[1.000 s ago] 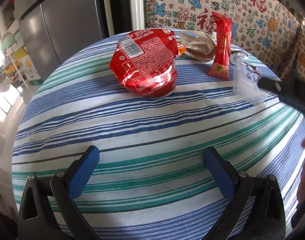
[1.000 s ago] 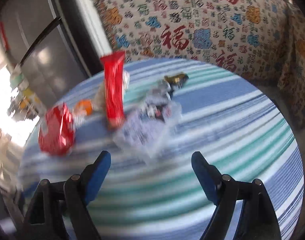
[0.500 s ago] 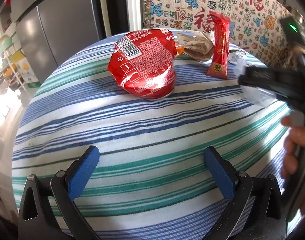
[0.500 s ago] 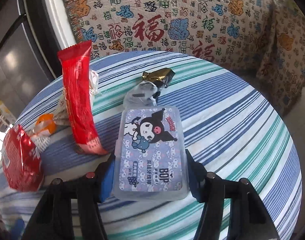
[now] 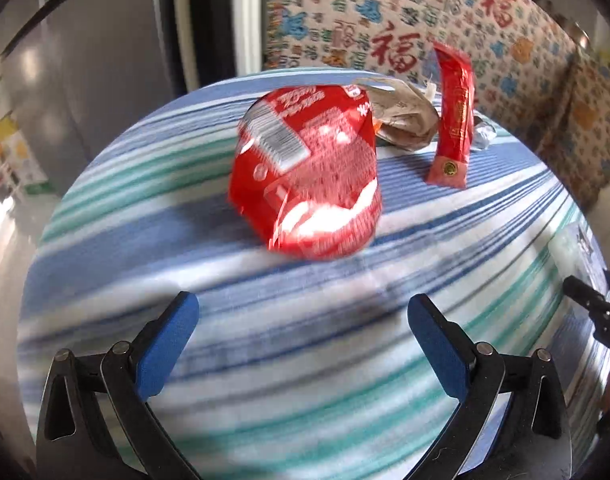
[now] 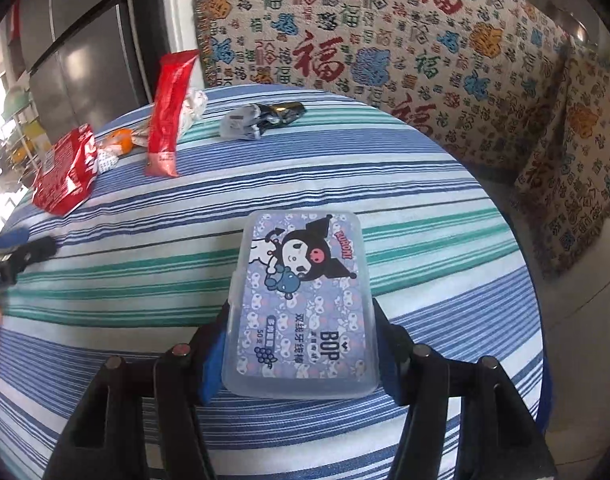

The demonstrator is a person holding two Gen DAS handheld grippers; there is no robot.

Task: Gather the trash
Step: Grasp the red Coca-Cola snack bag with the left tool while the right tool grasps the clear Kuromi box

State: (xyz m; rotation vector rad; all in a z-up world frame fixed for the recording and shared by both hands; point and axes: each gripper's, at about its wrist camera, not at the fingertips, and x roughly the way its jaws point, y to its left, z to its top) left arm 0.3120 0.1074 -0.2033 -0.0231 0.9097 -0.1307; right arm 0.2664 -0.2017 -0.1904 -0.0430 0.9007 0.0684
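Note:
My right gripper (image 6: 299, 344) is shut on a clear plastic floss-pick box (image 6: 303, 300) with a cartoon label and holds it above the striped round table (image 6: 445, 184). My left gripper (image 5: 303, 320) is open and empty, just in front of a crumpled red cup-noodle wrapper (image 5: 309, 172). Behind that wrapper lie a brown paper wrapper (image 5: 405, 120) and a long red snack packet (image 5: 453, 120). In the right wrist view the red wrapper (image 6: 65, 172), the red packet (image 6: 169, 112), an orange piece (image 6: 123, 138) and a silver-black foil wrapper (image 6: 261, 118) lie at the table's far side.
A sofa with a patterned Chinese-character cover (image 6: 425, 40) stands behind and right of the table. A steel refrigerator (image 5: 85, 60) stands to the left. The left gripper's tip (image 6: 21, 252) shows at the left edge of the right wrist view.
My right gripper closed on the floss-pick box and pulled it back toward the near right of the table. My left gripper moved closer to the red cup-noodle wrapper.

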